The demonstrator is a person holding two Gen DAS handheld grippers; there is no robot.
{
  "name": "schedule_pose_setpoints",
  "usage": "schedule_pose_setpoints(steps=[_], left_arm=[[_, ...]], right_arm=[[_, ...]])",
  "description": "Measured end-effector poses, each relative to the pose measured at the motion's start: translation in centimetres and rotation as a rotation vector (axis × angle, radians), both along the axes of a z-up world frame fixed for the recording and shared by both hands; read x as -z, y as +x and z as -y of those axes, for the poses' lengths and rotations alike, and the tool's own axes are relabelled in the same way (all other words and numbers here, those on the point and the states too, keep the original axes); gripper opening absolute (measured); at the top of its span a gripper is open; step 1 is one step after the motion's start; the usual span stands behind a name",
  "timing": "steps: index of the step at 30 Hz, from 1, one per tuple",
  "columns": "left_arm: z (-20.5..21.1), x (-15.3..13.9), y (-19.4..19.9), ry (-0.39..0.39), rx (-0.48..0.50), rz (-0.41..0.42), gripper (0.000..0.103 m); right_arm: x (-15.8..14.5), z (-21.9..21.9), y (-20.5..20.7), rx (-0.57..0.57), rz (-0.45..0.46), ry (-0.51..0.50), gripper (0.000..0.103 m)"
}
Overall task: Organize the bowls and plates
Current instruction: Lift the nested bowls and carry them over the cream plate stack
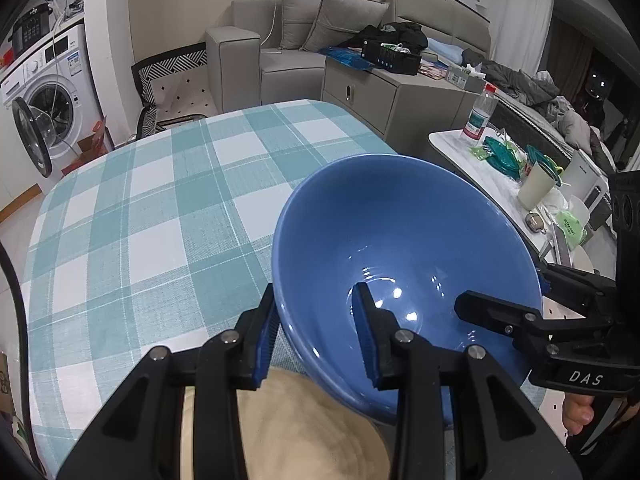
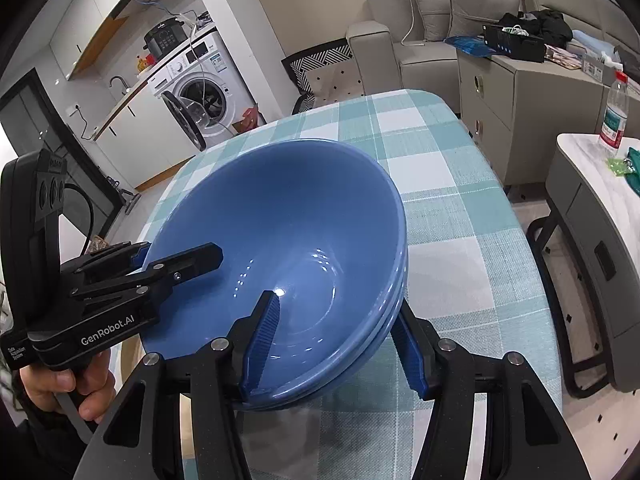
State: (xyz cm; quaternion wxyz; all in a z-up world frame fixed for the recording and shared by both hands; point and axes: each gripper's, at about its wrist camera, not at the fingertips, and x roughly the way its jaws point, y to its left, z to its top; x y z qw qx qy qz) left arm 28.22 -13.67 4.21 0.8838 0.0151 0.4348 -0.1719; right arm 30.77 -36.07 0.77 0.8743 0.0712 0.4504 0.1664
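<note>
Blue bowls [image 2: 280, 208] sit nested in a stack, tilted over the checked tablecloth [image 2: 460, 220]; two rims show on the right side. My right gripper [image 2: 336, 300] is shut on the stack's near wall, one finger inside and one outside. My left gripper [image 1: 315, 288] is shut on the blue bowl [image 1: 400, 220] at its rim, which runs between the blue pads. Each gripper appears in the other's view: the left gripper [image 2: 182, 250] clamps the left rim, the right gripper [image 1: 502, 286] the right one. A beige plate [image 1: 288, 432] lies under the bowl near the table's front edge.
A white side table [image 1: 452, 144] to the right carries a plastic bottle [image 1: 478, 116], a cup and green packets. A grey cabinet [image 2: 520, 112] and a sofa stand behind the table, a washing machine [image 2: 204, 92] with its door open at the far left.
</note>
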Motion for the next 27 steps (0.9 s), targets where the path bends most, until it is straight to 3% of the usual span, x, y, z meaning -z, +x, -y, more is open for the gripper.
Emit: schedule_pose_setpoints(steps=[27], left_arm=[[-4.9,-4.5,-4.8,0.001,-0.102,0.092,0.035]], right_arm=[[-4.8,-5.0,-3.5,-0.123,0.097,-0.013,0.057]])
